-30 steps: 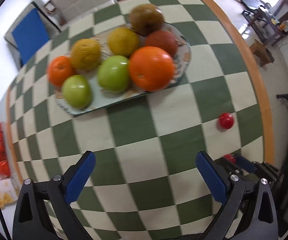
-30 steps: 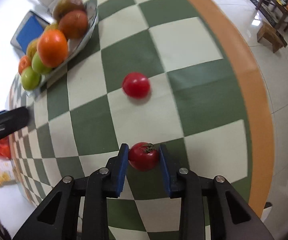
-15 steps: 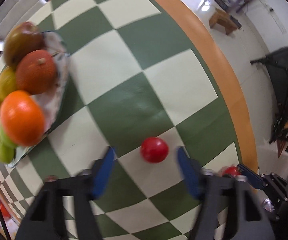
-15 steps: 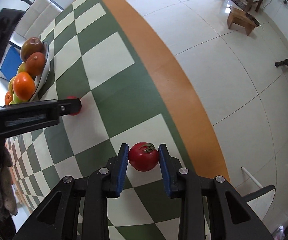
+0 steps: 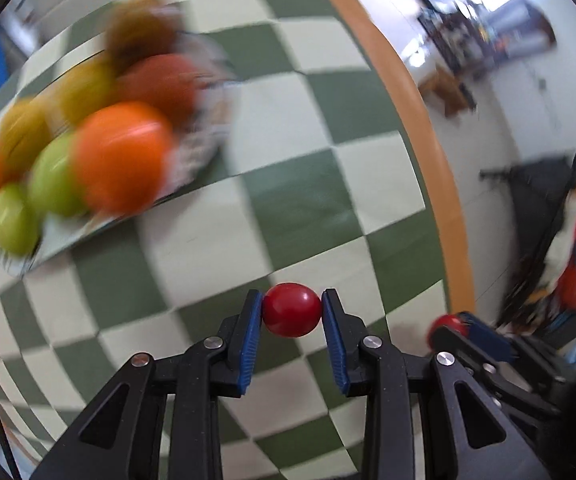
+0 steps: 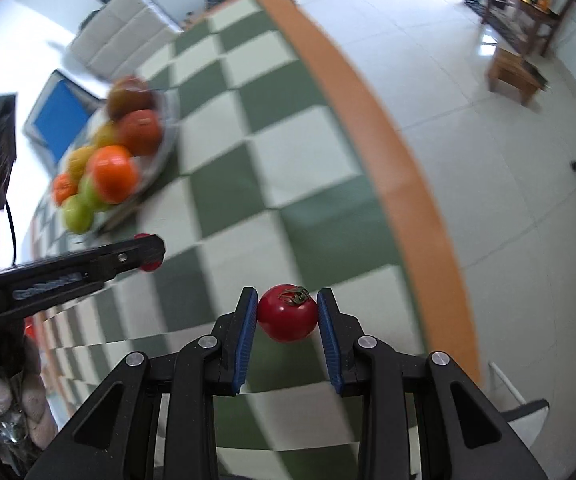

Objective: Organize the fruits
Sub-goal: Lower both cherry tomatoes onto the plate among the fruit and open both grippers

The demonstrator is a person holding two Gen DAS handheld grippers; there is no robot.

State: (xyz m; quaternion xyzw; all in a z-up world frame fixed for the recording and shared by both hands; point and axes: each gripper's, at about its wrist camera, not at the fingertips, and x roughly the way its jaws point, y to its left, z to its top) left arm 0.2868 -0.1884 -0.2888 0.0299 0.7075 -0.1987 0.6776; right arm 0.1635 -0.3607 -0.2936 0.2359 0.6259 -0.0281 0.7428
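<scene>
Between the blue pads of the left gripper [image 5: 292, 316] sits a smooth red tomato [image 5: 291, 309], clamped on both sides above the checkered worktop [image 5: 320, 184]. Likewise the right gripper [image 6: 287, 314] is closed on a stemmed tomato [image 6: 287, 313] near the worktop's orange edge [image 6: 400, 184]. Farther off, a plate [image 6: 164, 136] holds 7 blurred fruits, among them a large orange [image 5: 120, 162] and green apples [image 5: 14, 218].
</scene>
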